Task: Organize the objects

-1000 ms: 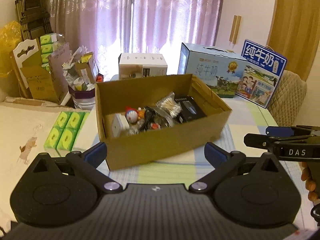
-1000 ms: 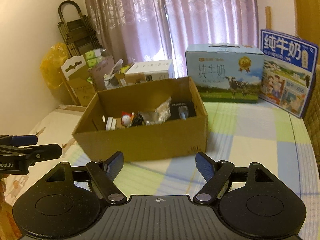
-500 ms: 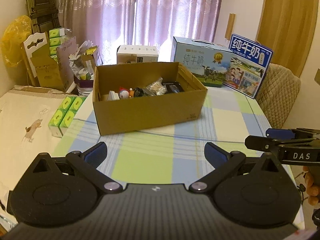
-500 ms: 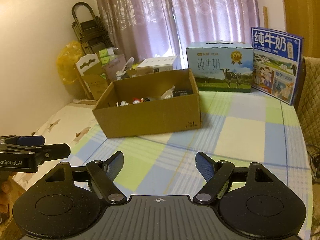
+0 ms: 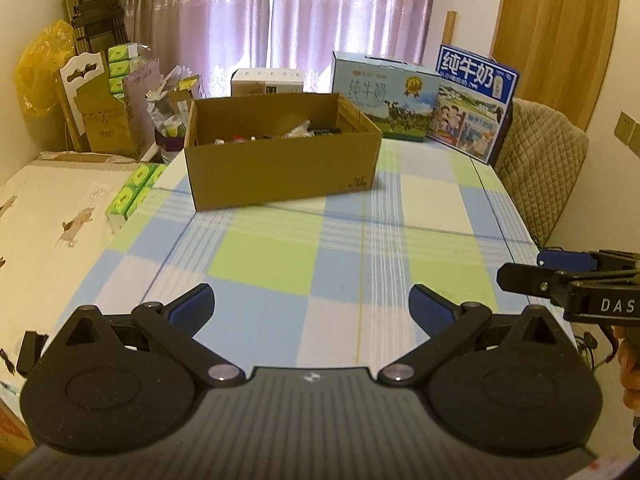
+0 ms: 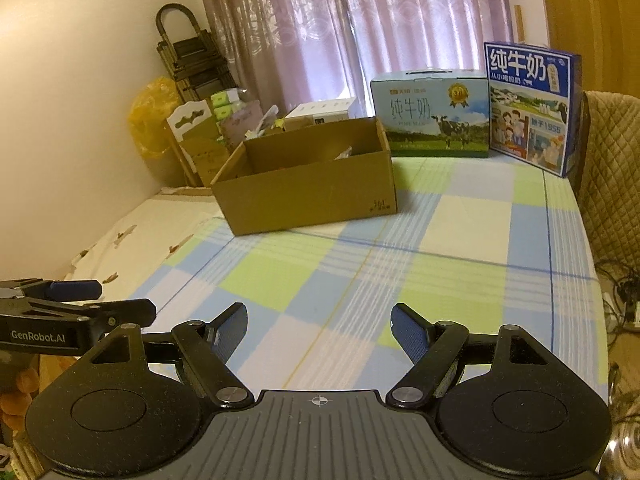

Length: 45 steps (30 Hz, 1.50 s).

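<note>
Left wrist view: the left gripper (image 5: 311, 306) is hovering over the checked surface (image 5: 280, 256), jaws spread wide with nothing between them; the cardboard box (image 5: 280, 168) is sitting well beyond the gripper, toward the far half of the surface, open top up; small items are showing just over its near rim, too small to name; judgement: the loose things are collected inside the box, which is why the surface in front of the box is lying bare; the box's long axis is running across the view, its broad front wall facing the camera and angled slightly; two milk cartons (image 5: 384, 100) are standing upright behind the box and to its right; green tissue packs (image 5: 132, 194) are lying left of the box at the surface edge; the right gripper (image 5: 560, 276) is entering at the right edge.

Right wrist view: the right gripper (image 6: 319, 330) is likewise holding its jaws apart and empty; the box (image 6: 308, 192) is sitting ahead and slightly left, long axis again crosswise, its right front corner pointing nearest the camera; the left gripper (image 6: 80, 304) is showing at the left edge, well short of the box.
</note>
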Available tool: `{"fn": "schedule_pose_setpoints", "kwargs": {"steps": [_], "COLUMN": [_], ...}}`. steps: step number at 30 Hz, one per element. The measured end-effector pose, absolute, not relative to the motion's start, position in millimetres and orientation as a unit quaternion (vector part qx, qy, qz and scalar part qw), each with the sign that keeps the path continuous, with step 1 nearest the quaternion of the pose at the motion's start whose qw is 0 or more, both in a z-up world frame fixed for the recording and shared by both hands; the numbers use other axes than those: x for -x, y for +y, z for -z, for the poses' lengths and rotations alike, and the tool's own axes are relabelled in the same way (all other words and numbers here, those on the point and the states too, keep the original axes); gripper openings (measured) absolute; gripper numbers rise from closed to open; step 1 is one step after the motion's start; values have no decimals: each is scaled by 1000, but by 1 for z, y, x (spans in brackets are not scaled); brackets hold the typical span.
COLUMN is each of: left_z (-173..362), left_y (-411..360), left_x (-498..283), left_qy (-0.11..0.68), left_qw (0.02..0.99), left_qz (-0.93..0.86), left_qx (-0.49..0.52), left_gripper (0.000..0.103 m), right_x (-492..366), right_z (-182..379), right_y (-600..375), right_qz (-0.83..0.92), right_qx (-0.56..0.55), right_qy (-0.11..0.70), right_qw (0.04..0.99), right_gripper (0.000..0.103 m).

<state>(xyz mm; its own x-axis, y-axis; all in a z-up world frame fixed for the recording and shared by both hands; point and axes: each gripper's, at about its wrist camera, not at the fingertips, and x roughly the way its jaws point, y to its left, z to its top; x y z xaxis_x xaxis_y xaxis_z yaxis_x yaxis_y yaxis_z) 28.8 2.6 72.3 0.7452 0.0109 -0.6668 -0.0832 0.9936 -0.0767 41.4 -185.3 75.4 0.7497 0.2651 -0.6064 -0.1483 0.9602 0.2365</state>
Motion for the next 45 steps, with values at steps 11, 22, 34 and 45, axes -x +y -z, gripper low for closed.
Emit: {"fn": "schedule_pose_setpoints", "kwargs": {"steps": [11,22,34,45], "left_z": [-66,-64,-62,-60], "left_y": [-18,-26,-28,-29], "left_x": [7,21,20,12], "left_qy": [367,369,375,380], "left_qw": [929,928,925,923], "left_qz": [-28,-32,-42,-42], "left_qx": [45,48,50,50], "left_gripper": [102,102,102,102], "right_x": [-7,0,-7,-17], "right_z": [-70,-69,-60,-55], "right_y": [-188,-191,-193,-197], "right_qz": [-111,-116,-124,-123], "right_qx": [-88,-85,-88,-90], "right_qy": [345,346,356,363], "right_qw": [928,927,922,919], "right_gripper": [76,76,76,76]}}
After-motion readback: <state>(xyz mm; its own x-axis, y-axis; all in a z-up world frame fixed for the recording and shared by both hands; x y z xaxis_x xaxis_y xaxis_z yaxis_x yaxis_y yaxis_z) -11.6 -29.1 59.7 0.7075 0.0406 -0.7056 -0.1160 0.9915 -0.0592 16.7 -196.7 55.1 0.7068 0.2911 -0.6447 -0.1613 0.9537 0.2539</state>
